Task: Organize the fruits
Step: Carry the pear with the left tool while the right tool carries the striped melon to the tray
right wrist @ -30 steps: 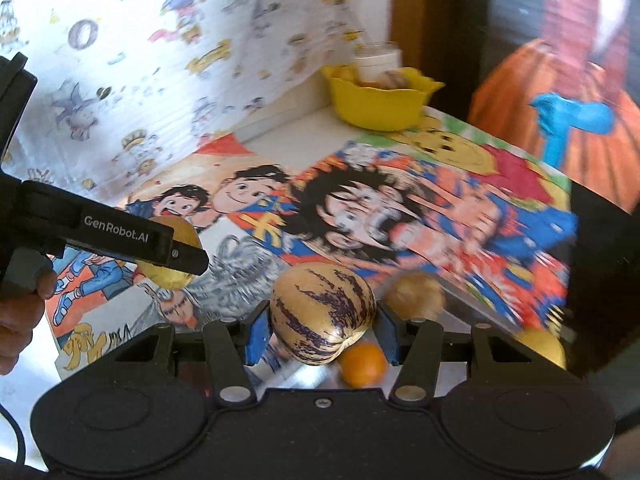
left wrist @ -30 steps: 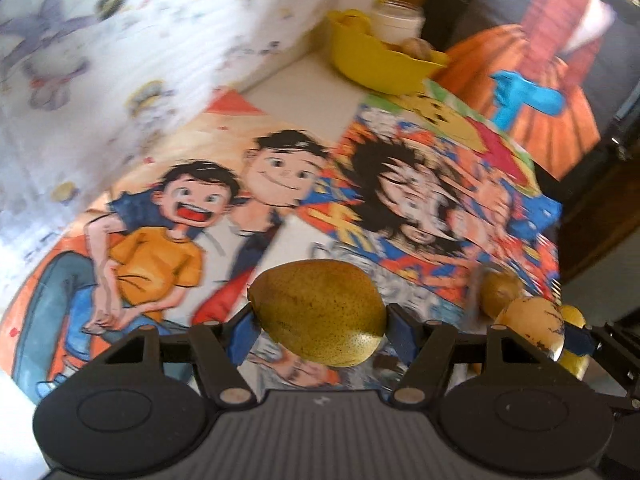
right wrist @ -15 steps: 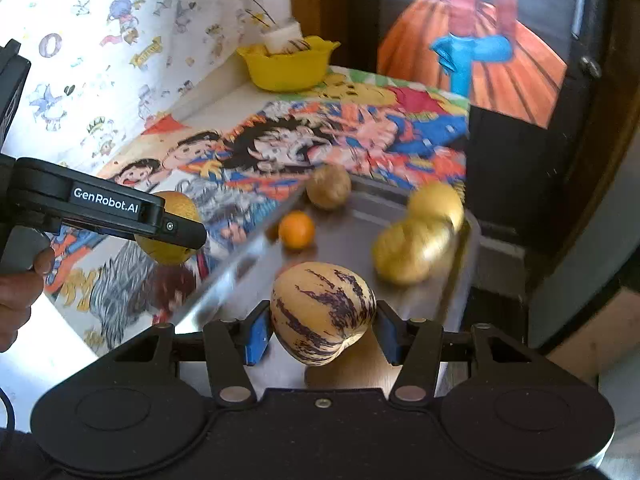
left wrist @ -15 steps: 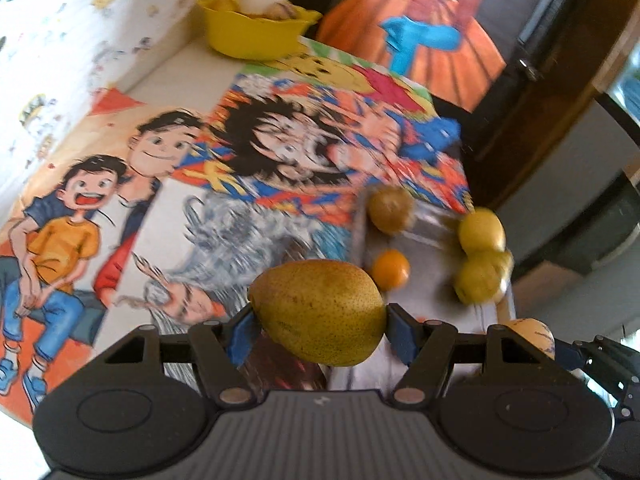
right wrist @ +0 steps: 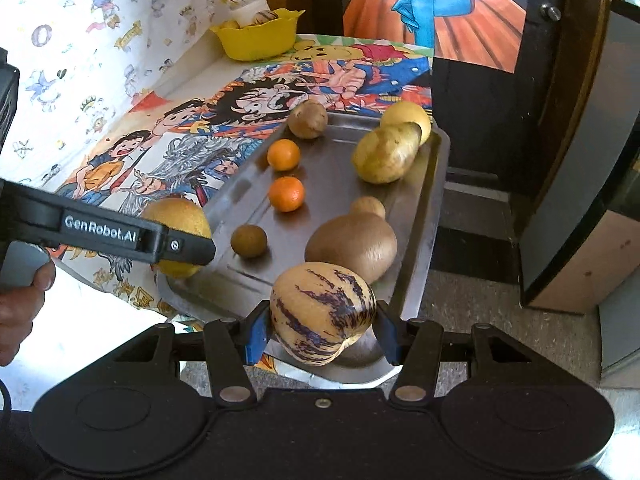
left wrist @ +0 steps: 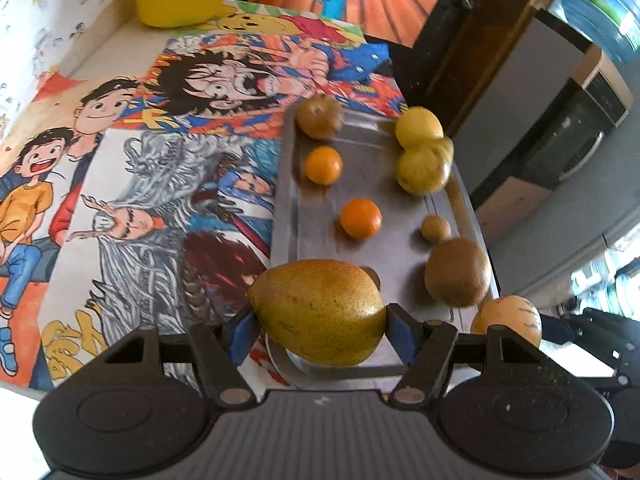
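Note:
My left gripper (left wrist: 318, 330) is shut on a speckled yellow-green pear (left wrist: 320, 310), held above the near left corner of a metal tray (left wrist: 286, 200). In the right wrist view my right gripper (right wrist: 320, 330) is shut on a cream fruit with purple stripes (right wrist: 322, 308), over the tray's near end (right wrist: 424, 216). That view also shows the left gripper (right wrist: 176, 246) with its pear (right wrist: 176, 216) at the tray's left edge. The striped fruit (left wrist: 510, 318) shows at lower right in the left wrist view. Two oranges (right wrist: 285, 154), brown fruits (right wrist: 352, 242) and yellow fruits (right wrist: 386, 154) lie in the tray.
A yellow bowl (right wrist: 260, 42) with items in it stands at the table's far end by the papered wall. Cartoon posters (left wrist: 160, 184) cover the table. The tray overhangs the table's right edge; beyond it are floor and a dark door (right wrist: 480, 120). A hand (right wrist: 20, 304) grips the left tool.
Both grippers have swung right, from over the posters to over the tray, each still holding its fruit. The tray's fruits have come into full view.

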`<state>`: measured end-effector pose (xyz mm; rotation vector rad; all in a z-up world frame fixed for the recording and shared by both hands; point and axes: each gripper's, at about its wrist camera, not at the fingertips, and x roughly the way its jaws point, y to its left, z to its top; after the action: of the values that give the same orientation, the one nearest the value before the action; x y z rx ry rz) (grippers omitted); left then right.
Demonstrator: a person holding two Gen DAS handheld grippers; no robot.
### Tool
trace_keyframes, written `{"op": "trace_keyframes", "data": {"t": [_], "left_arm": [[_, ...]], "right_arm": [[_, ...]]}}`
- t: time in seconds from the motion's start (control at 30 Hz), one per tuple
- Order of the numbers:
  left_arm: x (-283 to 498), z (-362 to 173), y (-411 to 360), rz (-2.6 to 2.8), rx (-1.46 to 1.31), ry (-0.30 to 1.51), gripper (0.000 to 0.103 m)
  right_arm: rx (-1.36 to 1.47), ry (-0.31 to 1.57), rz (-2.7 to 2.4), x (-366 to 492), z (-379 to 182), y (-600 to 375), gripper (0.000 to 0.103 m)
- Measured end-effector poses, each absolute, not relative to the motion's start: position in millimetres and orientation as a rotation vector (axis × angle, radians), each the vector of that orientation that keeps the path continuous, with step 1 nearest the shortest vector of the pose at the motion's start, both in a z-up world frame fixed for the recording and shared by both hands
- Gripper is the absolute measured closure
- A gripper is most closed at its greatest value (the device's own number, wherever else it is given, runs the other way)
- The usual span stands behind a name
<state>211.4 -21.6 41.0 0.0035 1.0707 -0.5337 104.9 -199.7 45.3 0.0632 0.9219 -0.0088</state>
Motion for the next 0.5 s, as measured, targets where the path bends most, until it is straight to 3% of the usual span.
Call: {"op": "trace_keyframes", "data": {"t": [0.5], "left_arm": [[207.9, 32.2, -40.5, -0.555, 0.099, 1.06, 0.032]], "right_arm": [[0.053, 0.919, -0.012, 114.2, 28.8, -201.9, 0.048]]}}
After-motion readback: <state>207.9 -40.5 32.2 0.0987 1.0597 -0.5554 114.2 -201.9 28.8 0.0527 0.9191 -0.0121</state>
